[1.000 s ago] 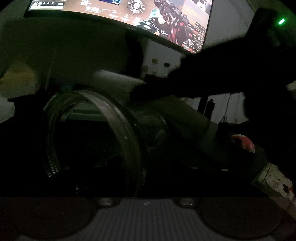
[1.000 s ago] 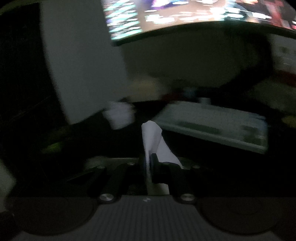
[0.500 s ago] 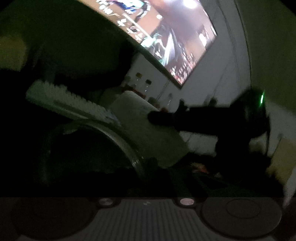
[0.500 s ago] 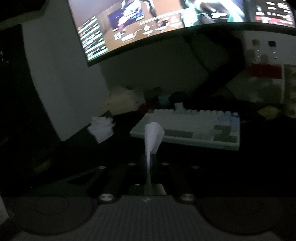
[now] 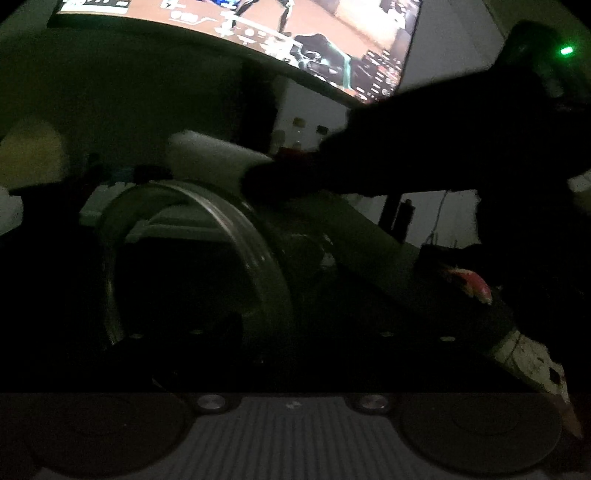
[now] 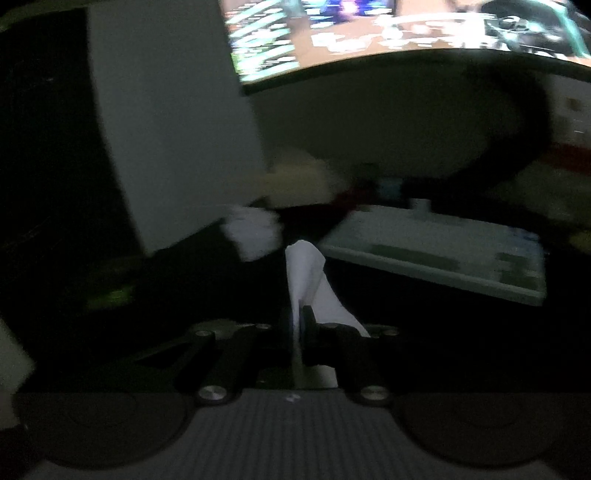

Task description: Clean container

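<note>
A clear glass jar [image 5: 236, 229] lies on its side close in front of the left wrist camera, round rim facing left, and my left gripper [image 5: 291, 295] is shut on it; its fingers are lost in the dark. My right gripper [image 5: 258, 181] reaches in from the upper right as a black shape, its tip at the jar's upper edge with a white tissue [image 5: 207, 155] sticking out past it. In the right wrist view my right gripper [image 6: 297, 317] is shut on the folded white tissue [image 6: 306, 269], which stands up between the pads.
The room is dark. A lit curved monitor [image 5: 295, 33] hangs above the desk. A pale keyboard [image 6: 443, 254] lies at the right, a crumpled white tissue [image 6: 251, 232] left of it, and a white panel [image 6: 166, 129] stands at the far left.
Half a second ago the left view was tilted with the jar low; now it is level again, as one second ago. The right view has swung back left. Both grips are unchanged.
</note>
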The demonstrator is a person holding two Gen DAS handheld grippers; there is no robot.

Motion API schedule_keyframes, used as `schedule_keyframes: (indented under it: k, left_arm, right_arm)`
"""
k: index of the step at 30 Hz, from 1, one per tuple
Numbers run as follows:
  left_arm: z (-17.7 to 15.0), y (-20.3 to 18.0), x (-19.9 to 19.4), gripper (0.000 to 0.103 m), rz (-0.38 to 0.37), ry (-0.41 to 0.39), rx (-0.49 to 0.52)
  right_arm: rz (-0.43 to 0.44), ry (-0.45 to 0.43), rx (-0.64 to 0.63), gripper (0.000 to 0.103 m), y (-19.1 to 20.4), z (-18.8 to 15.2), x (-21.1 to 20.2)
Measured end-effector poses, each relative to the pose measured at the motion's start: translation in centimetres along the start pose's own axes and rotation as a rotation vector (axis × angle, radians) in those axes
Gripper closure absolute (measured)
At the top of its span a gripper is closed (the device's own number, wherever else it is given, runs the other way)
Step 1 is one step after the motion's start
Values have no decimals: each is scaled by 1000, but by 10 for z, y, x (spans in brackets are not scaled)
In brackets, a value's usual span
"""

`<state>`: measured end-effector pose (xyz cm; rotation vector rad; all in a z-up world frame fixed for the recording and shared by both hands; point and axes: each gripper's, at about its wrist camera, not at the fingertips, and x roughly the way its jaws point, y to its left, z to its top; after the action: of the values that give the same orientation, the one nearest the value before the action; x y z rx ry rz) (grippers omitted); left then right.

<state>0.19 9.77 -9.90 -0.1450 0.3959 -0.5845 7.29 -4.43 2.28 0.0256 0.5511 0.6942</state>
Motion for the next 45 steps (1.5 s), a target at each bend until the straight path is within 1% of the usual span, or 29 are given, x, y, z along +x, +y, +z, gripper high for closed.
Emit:
schedule_keyframes:
  k: [2, 4, 5, 8, 9, 10, 12, 15, 17, 19, 21, 24, 27, 30, 35, 40, 45]
  left_arm:
    - [-1, 5, 0, 46, 10, -3, -11]
    - [-3, 8, -1, 46, 15, -4, -5]
    - [-4, 10, -2, 46, 17, -5, -6]
    - [-3, 13, -3, 46, 25, -10, -19]
    - [-3, 13, -4, 46, 30, -12, -22]
    - [-4, 15, -4, 45, 33, -13, -25]
    - [-4, 20, -6, 45, 40, -13, -31]
    - [-6, 26, -9, 44, 50, -9, -38]
    - [-8, 30, -12, 44, 53, -8, -44]
    - [-11, 31, -18, 44, 54, -8, -48]
    - [-4, 30, -16, 44, 55, -7, -54]
    - [2, 30, -15, 44, 52, -6, -54]
    - [16, 16, 0, 44, 55, -7, -53]
    - [17, 14, 1, 44, 58, -8, -50]
    - [8, 0, 9, 44, 57, -6, -44]
    - [16, -12, 24, 44, 57, -4, -38]
    - [19, -12, 25, 44, 65, -2, -38]
  right_arm:
    - [23, 1, -12, 96, 5, 0, 1]
    - [26, 2, 0, 96, -2, 1, 1]
    - [6, 2, 8, 96, -8, 1, 0]
    - [-116, -1, 24, 96, -27, 0, 1]
    - [-141, -1, 40, 96, -33, 0, 1]
    - [-149, 0, 56, 96, -37, 0, 0]
    - [-136, 0, 57, 95, -35, 0, 0]
    - [-62, -4, 3, 95, -18, -3, -2]
    - [-37, -1, -17, 95, -10, -3, -2]
    - [-35, 1, -21, 95, -8, -3, -2]
    - [-42, 2, -11, 95, -12, -2, -2]
    - [-86, 4, 6, 95, -22, 0, 0]
    - [-112, 8, 40, 95, -32, 3, 2]
    - [-102, 3, 11, 95, -24, 1, 1]
    - [-90, 1, 6, 95, -22, 1, 2]
    - [-84, 2, 10, 95, -24, 0, 3]
    - [-85, 4, 8, 95, -23, 1, 3]
